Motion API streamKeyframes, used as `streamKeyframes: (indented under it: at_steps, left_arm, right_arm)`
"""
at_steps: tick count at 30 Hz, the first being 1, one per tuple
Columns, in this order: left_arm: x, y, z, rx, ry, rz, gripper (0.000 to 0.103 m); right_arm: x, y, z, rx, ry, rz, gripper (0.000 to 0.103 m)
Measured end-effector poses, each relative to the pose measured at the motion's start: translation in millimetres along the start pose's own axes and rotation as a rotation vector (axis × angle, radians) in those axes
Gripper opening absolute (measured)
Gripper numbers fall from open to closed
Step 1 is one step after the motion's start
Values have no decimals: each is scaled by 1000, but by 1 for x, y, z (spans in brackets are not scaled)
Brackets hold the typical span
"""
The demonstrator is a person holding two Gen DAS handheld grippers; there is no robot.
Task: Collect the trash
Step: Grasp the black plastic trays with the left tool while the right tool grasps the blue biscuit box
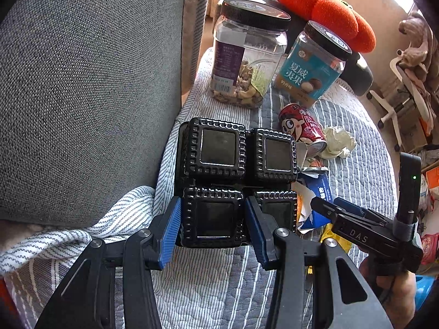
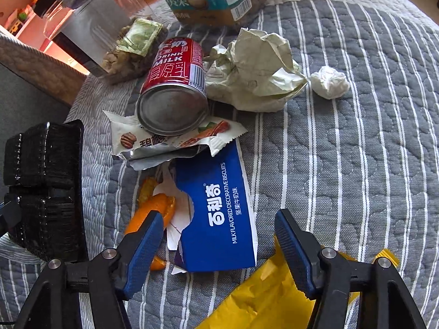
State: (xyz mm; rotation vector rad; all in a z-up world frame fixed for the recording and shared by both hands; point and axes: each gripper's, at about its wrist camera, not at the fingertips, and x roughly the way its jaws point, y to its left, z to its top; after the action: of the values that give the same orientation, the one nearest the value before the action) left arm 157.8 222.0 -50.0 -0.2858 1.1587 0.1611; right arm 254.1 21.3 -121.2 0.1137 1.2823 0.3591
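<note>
My left gripper (image 1: 212,224) is shut on a black plastic biscuit tray (image 1: 236,161), its blue pads clamping one near compartment; the tray also shows at the left of the right wrist view (image 2: 44,186). My right gripper (image 2: 219,242) is open, its fingers either side of a torn blue biscuit box (image 2: 216,211). Orange peel (image 2: 156,211) lies beside the left finger. A red milk can (image 2: 175,87) lies on a nut wrapper (image 2: 175,139). Crumpled paper (image 2: 255,71) and a small tissue ball (image 2: 329,82) lie beyond. A yellow wrapper (image 2: 260,298) lies under the gripper.
Everything lies on a grey striped quilt (image 2: 356,150) over a sofa seat. Two black-lidded jars stand at the back, a clear nut jar (image 1: 244,54) and a teal-labelled one (image 1: 310,65). A grey cushion (image 1: 90,82) is at the left, an orange plush (image 1: 323,8) behind.
</note>
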Motion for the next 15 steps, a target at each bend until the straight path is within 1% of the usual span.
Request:
streamKeyframes:
  at_steps: [2,3,7,11,15]
  left_arm:
    - [1,-1,1,1,-1,2,49]
    - [1,-2,1,1,-2,2,49]
    - [-2,-4,1,3,-12,-4,49]
    - [-6,-12,1,16,-20,-22,49]
    - [-11,-25,-2,40,-24,-43,49]
  right_arm:
    - [7,1,0,-6,13,-5,58]
    - [9,0,-1,-6,20,1,48]
    - [-2,-1,-3,-21,11,13,47]
    - [-29,-9,-9,-35,-9,10,47]
    - [-57,-27,-19,-27,-26,9,47]
